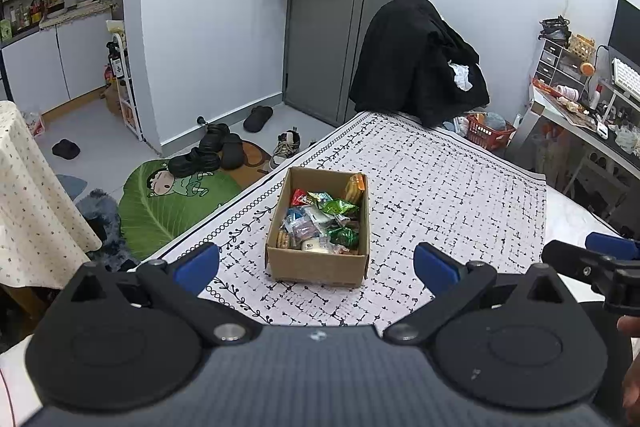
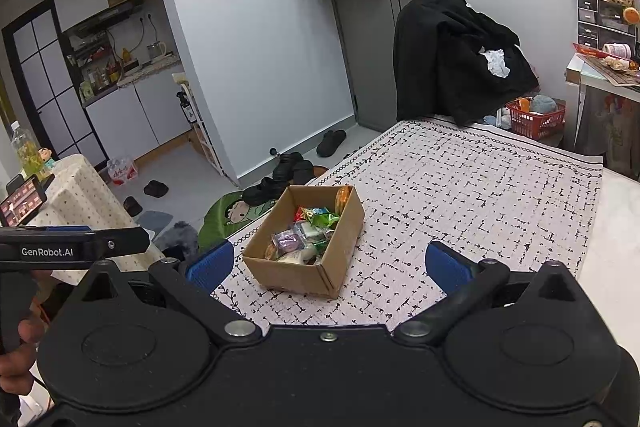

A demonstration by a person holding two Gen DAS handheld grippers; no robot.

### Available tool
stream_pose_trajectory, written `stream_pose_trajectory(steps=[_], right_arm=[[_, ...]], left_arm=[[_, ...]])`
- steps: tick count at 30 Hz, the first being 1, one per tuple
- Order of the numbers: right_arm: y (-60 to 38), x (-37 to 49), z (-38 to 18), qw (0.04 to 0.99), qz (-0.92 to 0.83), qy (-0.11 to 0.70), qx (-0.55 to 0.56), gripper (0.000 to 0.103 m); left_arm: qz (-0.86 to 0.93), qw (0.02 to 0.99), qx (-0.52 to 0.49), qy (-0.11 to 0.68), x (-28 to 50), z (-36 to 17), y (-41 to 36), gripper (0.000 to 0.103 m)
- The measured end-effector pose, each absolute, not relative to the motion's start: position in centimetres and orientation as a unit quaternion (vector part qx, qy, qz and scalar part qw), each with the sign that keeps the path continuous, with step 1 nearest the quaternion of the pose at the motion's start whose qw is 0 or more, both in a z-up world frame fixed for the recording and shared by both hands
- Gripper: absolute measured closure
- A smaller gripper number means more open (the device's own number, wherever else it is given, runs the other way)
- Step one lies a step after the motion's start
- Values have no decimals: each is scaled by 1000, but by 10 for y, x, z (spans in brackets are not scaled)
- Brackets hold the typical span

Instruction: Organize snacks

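Two hand-held grippers are hovering over a cloth-covered table (image 1: 440, 187), both aimed at an open cardboard box (image 1: 318, 269) sitting near the table's left edge. The left hand-held gripper (image 1: 316, 263) is standing wide open with nothing between its blue pads (image 1: 196, 263); the right hand-held gripper (image 2: 332, 263) is equally spread and empty. Neither is touching the box.

The box is holding a loose heap of wrapped snacks (image 1: 320, 223): green foil packets, a red one, clear-wrapped biscuits, a purple-tinted pouch and, leaning upright against the far right corner, an orange packet (image 1: 354, 187). No snack is lying on the cloth outside it, so the sorting looks barely begun, or nearly finished; the frames alone cannot settle which.

The risks are looking plain enough. The box is light and standing close to the left edge, so a push from a descending pad could be sliding it toward the floor. The wrappers are slick and overlapping, and a pinch into the pile could be catching two at once or crushing the biscuits. The two tools are also working close together and could be colliding over the narrow opening.
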State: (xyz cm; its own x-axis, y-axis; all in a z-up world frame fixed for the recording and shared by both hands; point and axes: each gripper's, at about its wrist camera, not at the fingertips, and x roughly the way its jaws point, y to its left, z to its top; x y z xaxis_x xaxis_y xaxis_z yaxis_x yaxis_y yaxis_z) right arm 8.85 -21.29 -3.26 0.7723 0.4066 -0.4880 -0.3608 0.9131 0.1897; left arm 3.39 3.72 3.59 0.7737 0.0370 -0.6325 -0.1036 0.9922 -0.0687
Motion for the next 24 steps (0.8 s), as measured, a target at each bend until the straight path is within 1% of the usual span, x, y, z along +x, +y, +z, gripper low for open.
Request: stream_pose_trajectory(steps=[24], right_arm=[[-211, 88, -34, 939, 202, 274, 43, 0]], left_arm=[[33, 941, -52, 334, 34, 34, 36, 0]])
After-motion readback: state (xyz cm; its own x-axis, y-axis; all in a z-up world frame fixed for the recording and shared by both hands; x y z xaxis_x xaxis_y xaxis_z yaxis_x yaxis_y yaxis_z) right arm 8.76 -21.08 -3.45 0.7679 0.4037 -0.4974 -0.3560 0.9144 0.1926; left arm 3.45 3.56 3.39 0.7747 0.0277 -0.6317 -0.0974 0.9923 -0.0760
